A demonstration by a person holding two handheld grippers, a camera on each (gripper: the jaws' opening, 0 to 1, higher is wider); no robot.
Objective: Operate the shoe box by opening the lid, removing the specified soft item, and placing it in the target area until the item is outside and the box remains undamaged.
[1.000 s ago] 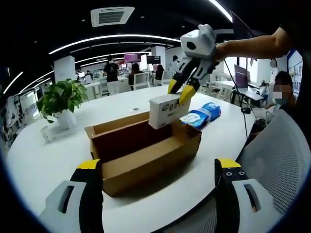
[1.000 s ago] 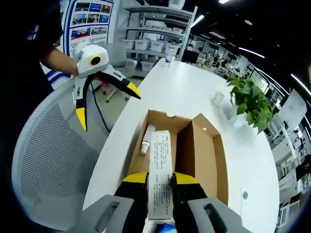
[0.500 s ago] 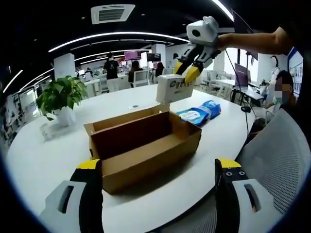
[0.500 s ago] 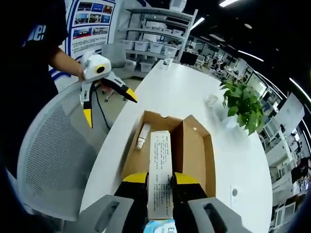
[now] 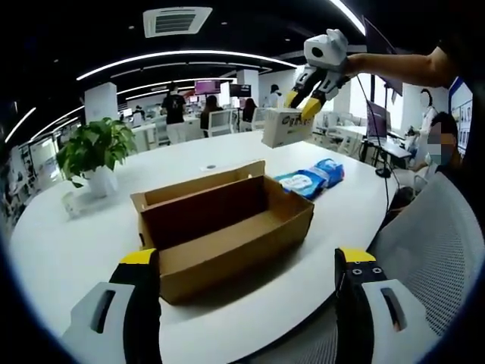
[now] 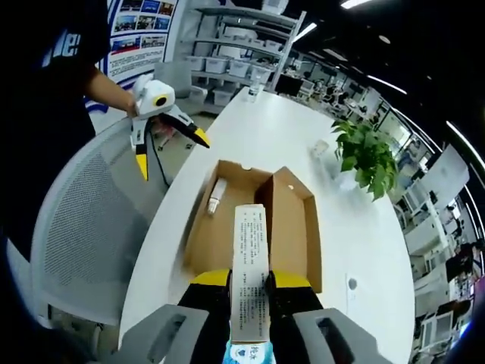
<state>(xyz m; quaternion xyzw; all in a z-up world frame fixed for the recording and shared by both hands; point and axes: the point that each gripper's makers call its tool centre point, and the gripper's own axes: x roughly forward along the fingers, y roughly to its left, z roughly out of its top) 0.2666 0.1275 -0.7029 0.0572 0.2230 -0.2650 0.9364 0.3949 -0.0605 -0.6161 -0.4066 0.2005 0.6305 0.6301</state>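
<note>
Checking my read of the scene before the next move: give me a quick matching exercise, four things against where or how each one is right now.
Things:
1. white carton
2. shoe box
3. potted plant
4. blue packets

States:
A. lying on the table beyond the box's far end
B. held in the air, clamped in the right gripper
C. open on the table, a small tube inside
D. standing upright on the table, apart from the box

Pairs: 1-B, 2-C, 3-D, 4-A
</note>
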